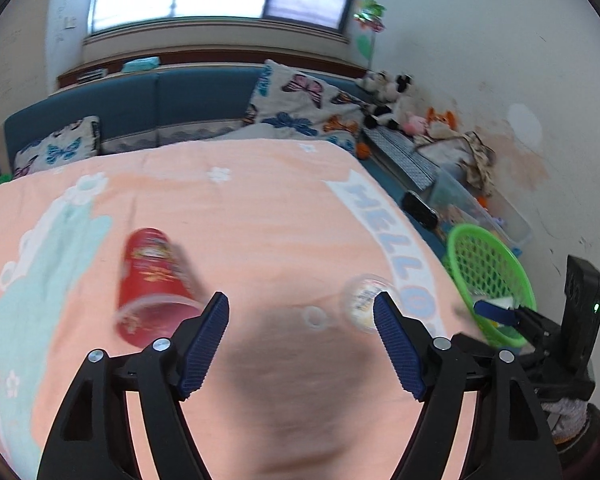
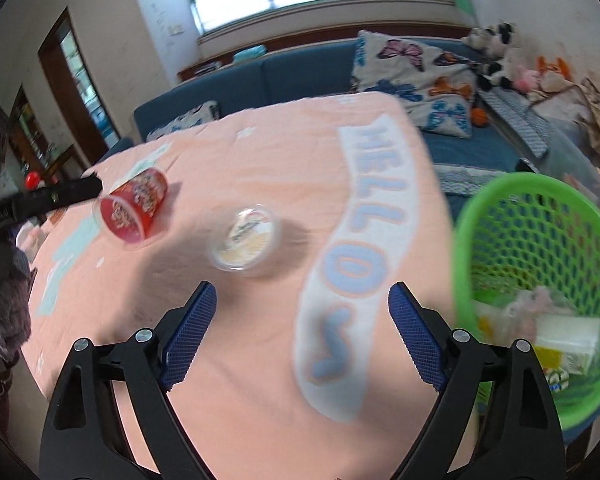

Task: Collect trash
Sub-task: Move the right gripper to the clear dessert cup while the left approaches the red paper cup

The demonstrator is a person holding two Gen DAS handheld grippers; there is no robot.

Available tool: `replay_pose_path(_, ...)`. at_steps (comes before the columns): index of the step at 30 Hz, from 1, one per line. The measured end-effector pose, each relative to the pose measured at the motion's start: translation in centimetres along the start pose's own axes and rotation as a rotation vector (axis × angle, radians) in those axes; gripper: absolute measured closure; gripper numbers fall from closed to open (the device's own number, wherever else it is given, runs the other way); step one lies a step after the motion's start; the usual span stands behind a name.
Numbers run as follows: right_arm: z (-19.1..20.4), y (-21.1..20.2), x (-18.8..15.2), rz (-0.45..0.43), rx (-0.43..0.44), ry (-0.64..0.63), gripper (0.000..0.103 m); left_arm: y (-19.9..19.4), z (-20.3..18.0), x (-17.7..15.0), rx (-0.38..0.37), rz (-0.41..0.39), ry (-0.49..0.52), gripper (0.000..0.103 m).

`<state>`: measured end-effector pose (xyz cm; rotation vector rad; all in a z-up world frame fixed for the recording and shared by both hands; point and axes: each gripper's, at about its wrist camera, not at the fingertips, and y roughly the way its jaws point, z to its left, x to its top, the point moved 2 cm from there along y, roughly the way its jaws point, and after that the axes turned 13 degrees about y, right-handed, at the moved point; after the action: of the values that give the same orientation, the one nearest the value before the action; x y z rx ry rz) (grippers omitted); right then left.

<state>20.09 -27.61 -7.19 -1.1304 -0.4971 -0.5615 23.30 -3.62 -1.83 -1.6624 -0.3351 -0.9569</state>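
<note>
A red printed cup (image 1: 156, 280) lies on its side on the pink cloth, just left of my left gripper (image 1: 301, 298), which is open and holds nothing. A small clear round tub (image 1: 366, 298) sits by its right fingertip. In the right wrist view the same red cup (image 2: 134, 208) and clear tub (image 2: 246, 242) lie ahead of my right gripper (image 2: 302, 287), also open and holding nothing. A green mesh basket (image 2: 464, 240) with wrappers inside stands at its right.
The pink cloth (image 1: 260, 208) reading HELLO covers the table. The green basket (image 1: 454, 248) hangs off its right edge. Beyond are a blue sofa (image 1: 180, 96) with butterfly pillows, soft toys and a clear storage box (image 1: 460, 196).
</note>
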Motion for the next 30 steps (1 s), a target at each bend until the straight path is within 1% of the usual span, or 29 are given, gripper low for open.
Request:
replay_pose_path(6, 3.0, 3.3, 0.6, 0.040, 0.009, -0.075, 0.014, -0.4, 3.7, 0.3, 0.053, 0.005, -0.053, 0.027)
replay_pose_path(9, 3.8, 4.6, 0.9, 0.057, 0.010, -0.092, 0.014, -0.2, 5.5, 0.4, 0.070, 0.014, -0.083, 0.026)
replay_pose_path(15, 4.6, 6.9, 1.0, 0.086, -0.015, -0.130, 0.014, 0.6, 9.1, 0.8, 0.106, 0.037, -0.133, 0.023)
replay_pose_path(20, 4.9, 8.6, 1.1, 0.103, -0.036, -0.147, 0.014, 2.3, 11.3, 0.9, 0.141, 0.085, -0.154, 0.022)
replay_pose_path(22, 4.9, 9.0, 1.1, 0.105, -0.039, -0.146, 0.014, 3.1, 12.1, 0.8, 0.141, 0.105, -0.166, 0.022)
replay_pose_path(25, 4.9, 9.4, 1.0, 0.110, -0.039, -0.147, 0.015, 4.5, 12.9, 0.5, 0.119, 0.144, -0.199, 0.022)
replay_pose_path(28, 5.0, 9.6, 0.9, 0.105, -0.049, -0.160, 0.015, 5.3, 13.1, 0.3, 0.088, 0.159, -0.218, 0.022)
replay_pose_path(30, 5.2, 9.9, 0.9, 0.105, -0.053, -0.167, 0.016, 5.8, 13.1, 0.5, 0.080, 0.170, -0.214, 0.022)
